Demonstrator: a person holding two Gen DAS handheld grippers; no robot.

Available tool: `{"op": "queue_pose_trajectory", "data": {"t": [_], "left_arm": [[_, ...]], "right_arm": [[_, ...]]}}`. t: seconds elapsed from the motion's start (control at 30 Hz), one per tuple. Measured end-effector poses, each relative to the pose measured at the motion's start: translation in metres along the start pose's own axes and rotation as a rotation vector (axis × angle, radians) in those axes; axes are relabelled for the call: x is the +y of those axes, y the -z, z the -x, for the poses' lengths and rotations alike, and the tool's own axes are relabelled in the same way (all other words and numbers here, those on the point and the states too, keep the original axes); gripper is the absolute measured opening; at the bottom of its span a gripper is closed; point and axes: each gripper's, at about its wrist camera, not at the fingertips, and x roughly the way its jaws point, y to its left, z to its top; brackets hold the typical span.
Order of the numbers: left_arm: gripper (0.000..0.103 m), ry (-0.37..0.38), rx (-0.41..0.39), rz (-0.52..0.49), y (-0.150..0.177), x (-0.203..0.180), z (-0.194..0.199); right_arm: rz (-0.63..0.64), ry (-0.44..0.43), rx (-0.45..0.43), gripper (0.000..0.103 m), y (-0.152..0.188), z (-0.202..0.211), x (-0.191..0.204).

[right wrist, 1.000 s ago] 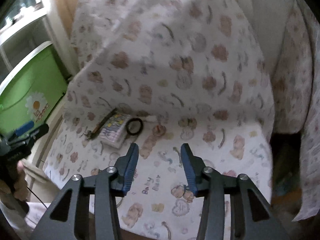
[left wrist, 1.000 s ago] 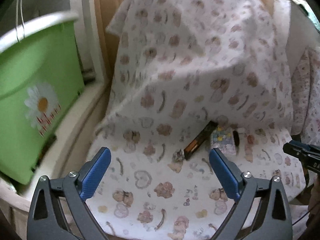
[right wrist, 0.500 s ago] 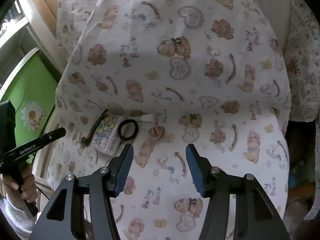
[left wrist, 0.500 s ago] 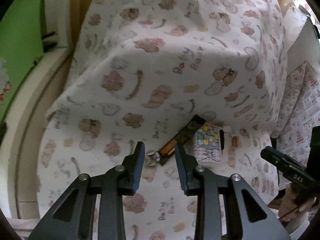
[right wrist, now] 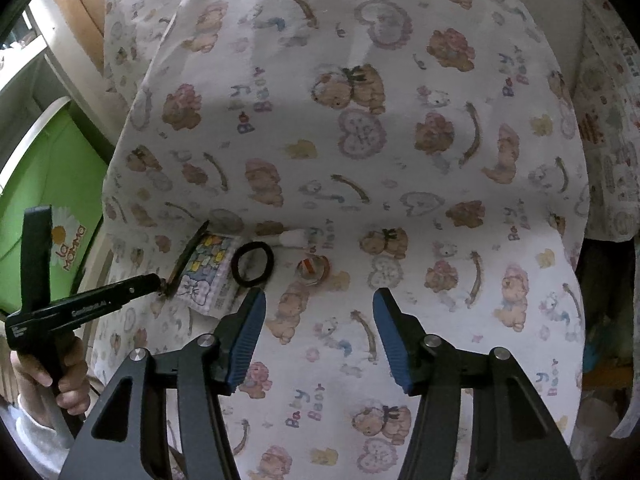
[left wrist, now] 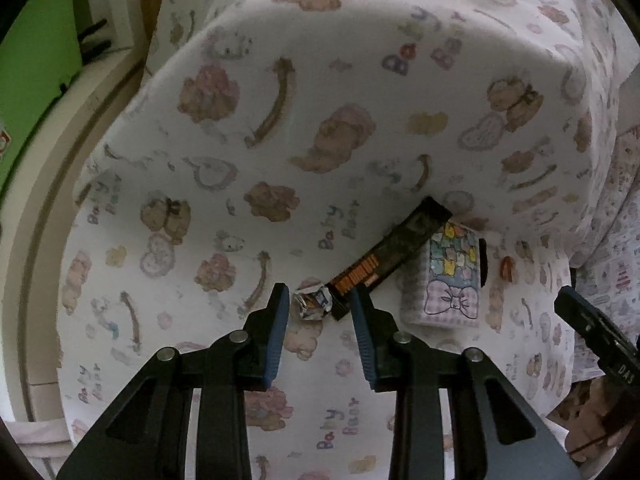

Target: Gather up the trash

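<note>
A crumpled silver wrapper (left wrist: 312, 305) lies on the bear-print seat cover (left wrist: 240, 160), touching the near end of a long dark snack wrapper (left wrist: 394, 256) with orange print. My left gripper (left wrist: 318, 300) hovers just short of both. Its jaws are narrow but open, and the pads show no contact with either wrapper. In the right wrist view its tip (right wrist: 158, 280) is beside the dark wrapper (right wrist: 188, 252). My right gripper (right wrist: 320, 300) stands open over the seat, nothing between its fingers. A small red-and-clear sweet wrapper (right wrist: 313, 270) lies just ahead of it.
A pastel tissue pack (right wrist: 204, 272) lies beside the dark wrapper. Next to it are a black hair ring (right wrist: 253, 264) and a white scrap (right wrist: 294, 238). A green bin (right wrist: 44, 200) with a daisy stands left of the seat, beyond a cream frame (left wrist: 60, 152). The covered backrest rises behind.
My left gripper's jaws went from wide to narrow as it tipped down and closed in on the silver and dark wrappers. My right gripper's jaws widened a little and it moved nearer the seat.
</note>
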Motion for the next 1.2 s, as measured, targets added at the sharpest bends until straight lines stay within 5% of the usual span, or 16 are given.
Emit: {"op": "queue_pose_trajectory", "data": {"t": [0.07, 0.13, 0.37, 0.4, 0.63, 0.83, 1.0, 1.2], "left_arm": [[0.028, 0.003, 0.002, 0.006, -0.001, 0.003, -0.002], [0.012, 0.009, 0.004, 0.015, -0.001, 0.004, -0.003], [0.008, 0.014, -0.026, 0.008, -0.002, 0.000, 0.007], [0.000, 0.007, -0.034, 0.008, -0.002, 0.000, 0.011], [0.000, -0.008, -0.107, 0.000, 0.000, 0.007, 0.036], [0.000, -0.025, -0.089, 0.009, -0.001, 0.016, 0.036], [0.000, -0.063, -0.091, -0.002, -0.001, 0.018, 0.032], [0.000, -0.089, -0.119, -0.030, -0.002, 0.019, 0.040]], "right_arm": [[-0.005, -0.006, 0.004, 0.059, 0.000, -0.001, 0.000], [-0.019, -0.010, 0.007, 0.059, 0.000, -0.002, -0.002], [-0.046, -0.027, 0.012, 0.059, -0.002, -0.006, -0.003], [-0.050, -0.035, 0.014, 0.059, -0.002, -0.007, -0.003], [-0.128, -0.133, 0.051, 0.059, -0.005, -0.019, -0.003], [-0.202, -0.221, 0.078, 0.058, -0.011, -0.037, 0.003], [-0.194, -0.229, 0.107, 0.038, -0.014, -0.057, 0.018], [-0.113, -0.132, 0.098, 0.029, -0.015, -0.070, 0.040]]}}
